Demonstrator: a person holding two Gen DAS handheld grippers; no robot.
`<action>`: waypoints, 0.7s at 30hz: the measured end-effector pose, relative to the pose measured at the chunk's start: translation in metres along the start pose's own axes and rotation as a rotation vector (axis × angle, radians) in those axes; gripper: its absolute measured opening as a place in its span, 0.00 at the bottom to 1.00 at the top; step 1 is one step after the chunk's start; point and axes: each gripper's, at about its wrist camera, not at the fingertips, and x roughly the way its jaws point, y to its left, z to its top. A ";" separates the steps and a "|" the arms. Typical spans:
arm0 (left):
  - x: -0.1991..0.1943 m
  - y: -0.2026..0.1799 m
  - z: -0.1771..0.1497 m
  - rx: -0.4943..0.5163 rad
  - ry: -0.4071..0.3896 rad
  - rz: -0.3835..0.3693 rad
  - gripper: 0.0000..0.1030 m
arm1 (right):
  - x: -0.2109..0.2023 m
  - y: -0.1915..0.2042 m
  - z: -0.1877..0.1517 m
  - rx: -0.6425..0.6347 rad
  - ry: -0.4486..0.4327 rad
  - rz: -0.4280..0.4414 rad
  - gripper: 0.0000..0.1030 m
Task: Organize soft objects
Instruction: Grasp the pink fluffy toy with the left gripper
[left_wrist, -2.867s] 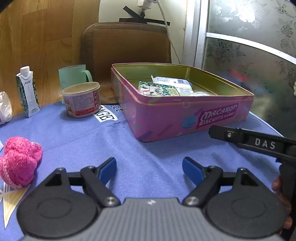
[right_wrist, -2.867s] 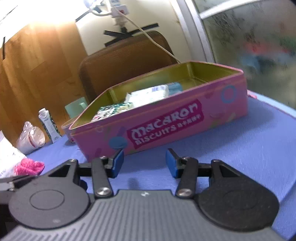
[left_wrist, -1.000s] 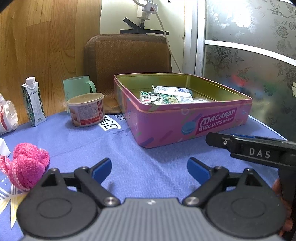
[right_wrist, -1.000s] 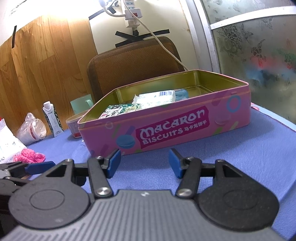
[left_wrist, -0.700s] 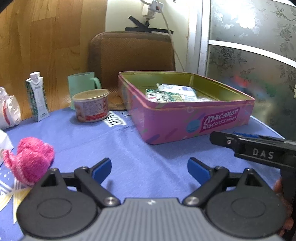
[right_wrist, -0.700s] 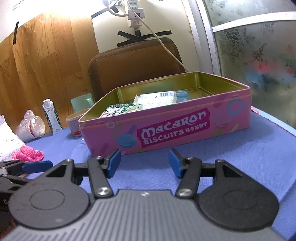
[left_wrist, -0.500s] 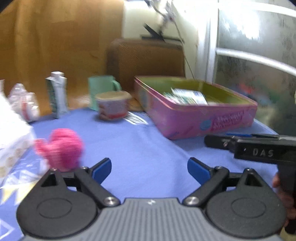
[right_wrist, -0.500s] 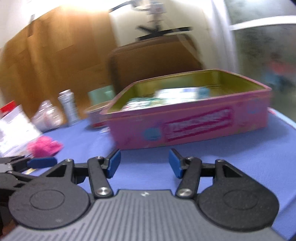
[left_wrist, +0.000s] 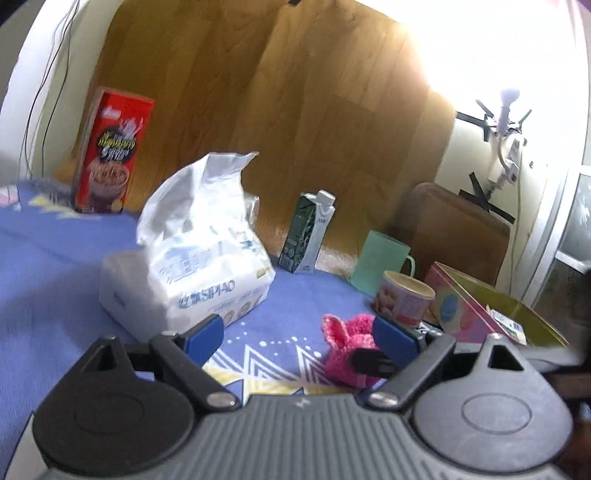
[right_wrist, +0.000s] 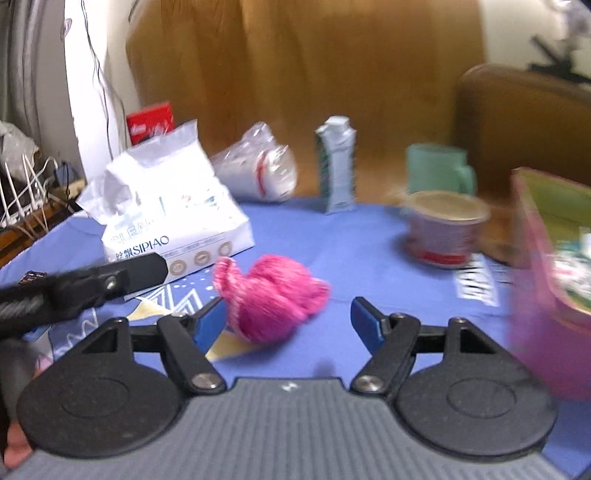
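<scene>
Pink fluffy sock (right_wrist: 271, 295), one, lies beside one tissue pack (right_wrist: 173, 214).

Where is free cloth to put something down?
Bare blue cloth lies between the pink fuzzy item and the paper cup, and before the milk carton. It is crowded near the tissue pack and pink tin.

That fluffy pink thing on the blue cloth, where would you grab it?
Probably the pink fluffy bundle across its plump middle, with the right gripper coming straight in from the near side. It lies low and rounded between the open fingers; the thin tuft at its left end looks too floppy to hold.
</scene>
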 end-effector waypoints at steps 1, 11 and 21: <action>0.000 -0.001 0.000 0.010 0.003 -0.002 0.89 | 0.009 0.002 0.002 -0.002 0.018 -0.006 0.70; 0.006 -0.018 -0.004 0.104 0.077 -0.077 0.89 | -0.061 -0.022 -0.039 0.009 0.014 -0.013 0.47; 0.022 -0.140 -0.014 0.222 0.317 -0.573 0.87 | -0.169 -0.081 -0.112 0.182 -0.090 -0.247 0.49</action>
